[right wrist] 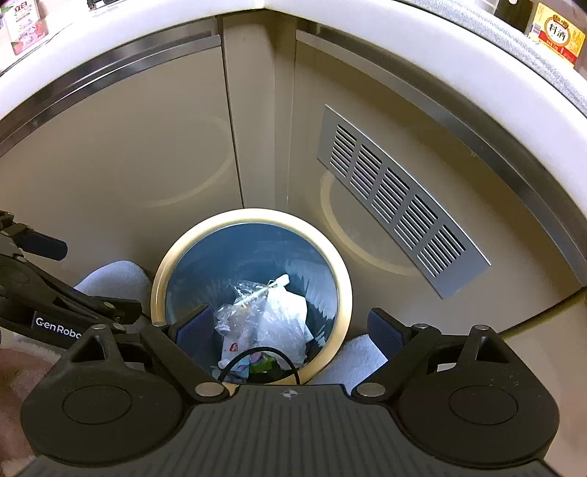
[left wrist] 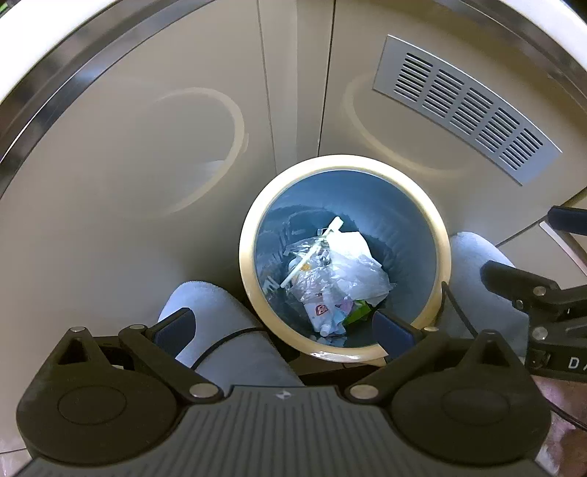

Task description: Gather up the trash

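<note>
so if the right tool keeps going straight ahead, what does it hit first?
Probably the crumpled clear plastic wrapper atop the trash inside the blue round bin with cream rim; the open right tool points into its mouth. Depth unclear.

Dim warm indoor light, soft shadows, sharp focus, strong fisheye edge curvature

Glossy beige cabinet doors (right wrist: 121, 154) meet in a corner at the frame's centre, under a white countertop edge (right wrist: 154, 22) arcing across the top. A silver slotted vent grille (right wrist: 396, 201) sits right.
</note>
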Tool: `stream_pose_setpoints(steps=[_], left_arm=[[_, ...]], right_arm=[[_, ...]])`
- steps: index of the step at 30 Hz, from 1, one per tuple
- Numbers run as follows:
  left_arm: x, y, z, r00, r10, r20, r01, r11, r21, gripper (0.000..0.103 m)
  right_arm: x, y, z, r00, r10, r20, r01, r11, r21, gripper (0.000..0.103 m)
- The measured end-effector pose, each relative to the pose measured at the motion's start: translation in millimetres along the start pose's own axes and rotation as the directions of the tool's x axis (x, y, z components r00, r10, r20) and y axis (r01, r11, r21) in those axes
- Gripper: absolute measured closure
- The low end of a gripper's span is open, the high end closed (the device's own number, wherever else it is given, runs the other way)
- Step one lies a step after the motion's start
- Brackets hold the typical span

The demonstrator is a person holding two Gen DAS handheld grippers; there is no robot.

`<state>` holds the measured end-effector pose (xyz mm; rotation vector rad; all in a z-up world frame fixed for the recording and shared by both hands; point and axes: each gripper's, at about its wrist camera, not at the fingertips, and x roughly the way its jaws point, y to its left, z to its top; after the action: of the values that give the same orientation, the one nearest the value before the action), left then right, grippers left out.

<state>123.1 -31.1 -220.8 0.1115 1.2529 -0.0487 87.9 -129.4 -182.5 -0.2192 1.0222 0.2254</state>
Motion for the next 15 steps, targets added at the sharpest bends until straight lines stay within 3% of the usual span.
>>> stream_pose_setpoints(steps=[15], left_arm=[[0.1,0.8,-0.1,1.000,0.015,0.002,-0.015,1.000,0.009,0.000]], right_arm=[[3.2,4.4,-2.3,1.000,0.010,-0.012,-0.010,1.000,-0.028,0.003]])
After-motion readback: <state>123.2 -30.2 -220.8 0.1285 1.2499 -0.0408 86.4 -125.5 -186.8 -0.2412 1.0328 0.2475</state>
